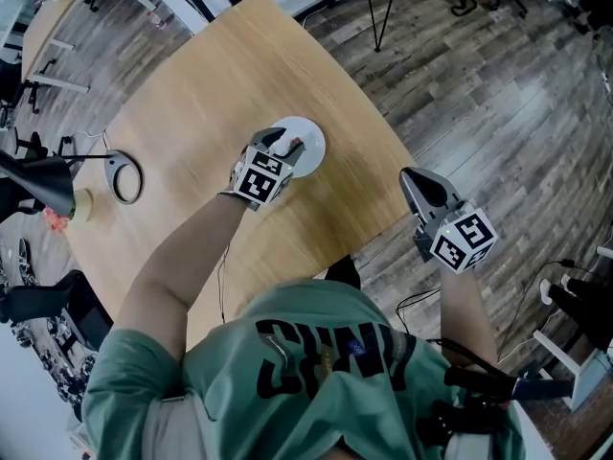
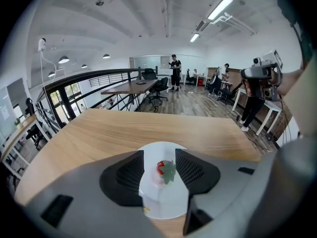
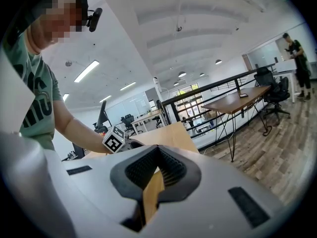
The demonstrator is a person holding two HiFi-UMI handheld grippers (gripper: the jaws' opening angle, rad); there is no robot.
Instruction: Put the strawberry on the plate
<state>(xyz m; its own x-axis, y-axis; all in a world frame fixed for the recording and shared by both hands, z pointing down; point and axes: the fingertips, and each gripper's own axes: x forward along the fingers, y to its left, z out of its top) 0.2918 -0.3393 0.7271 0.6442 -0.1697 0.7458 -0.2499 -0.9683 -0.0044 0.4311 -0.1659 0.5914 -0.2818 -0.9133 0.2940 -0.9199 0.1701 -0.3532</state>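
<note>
A small red strawberry (image 2: 161, 167) with a green leaf lies on the round white plate (image 2: 163, 202) on the wooden table (image 1: 211, 94). My left gripper (image 2: 159, 154) points down at the plate (image 1: 311, 139) and is open. The berry sits between its dark pads, nearer the right-hand one, and neither pad presses on it. From the head view the left gripper (image 1: 288, 148) covers the plate's left part. My right gripper (image 1: 414, 178) hovers off the table's near right edge over the floor. Its jaws (image 3: 158, 150) meet at the tips, and nothing is in them.
A black cable ring (image 1: 125, 177), a tape roll (image 1: 82, 204) and a black lamp head (image 1: 43, 182) sit at the table's left end. The table edge runs just right of the plate, with wood floor beyond. People stand far off (image 2: 174, 72) in the office.
</note>
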